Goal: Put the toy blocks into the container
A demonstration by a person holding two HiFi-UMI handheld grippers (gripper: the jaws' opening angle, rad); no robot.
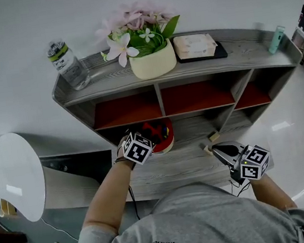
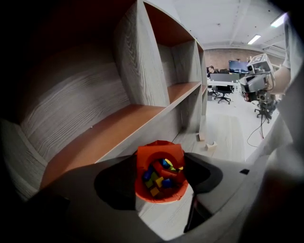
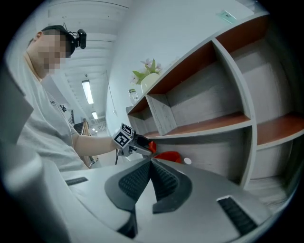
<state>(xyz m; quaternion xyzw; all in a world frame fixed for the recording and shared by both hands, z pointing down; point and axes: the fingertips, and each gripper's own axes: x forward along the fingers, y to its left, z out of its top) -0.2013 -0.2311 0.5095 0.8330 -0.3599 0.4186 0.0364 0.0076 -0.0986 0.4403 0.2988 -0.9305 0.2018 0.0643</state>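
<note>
A red bucket (image 2: 161,192) with several coloured toy blocks inside stands on the lower board of the grey shelf unit (image 1: 164,169); it also shows as the bucket (image 1: 169,141) and the bucket (image 3: 167,155). My left gripper (image 2: 161,163) hangs just above it, jaws wide, shut on a red arch block (image 2: 160,153) that spans the gap. From the side, the block (image 3: 150,146) sits at that gripper's tip. My right gripper (image 3: 151,162) is shut and empty, its pads touching, off to the right of the bucket over the same board as the right gripper (image 1: 216,149).
Two small pale wooden blocks (image 1: 214,136) (image 2: 211,145) lie on the board right of the bucket. On the shelf's top stand a water bottle (image 1: 68,65), a flower pot (image 1: 151,56) and a tissue box (image 1: 195,46). A white round table (image 1: 11,177) is at the left.
</note>
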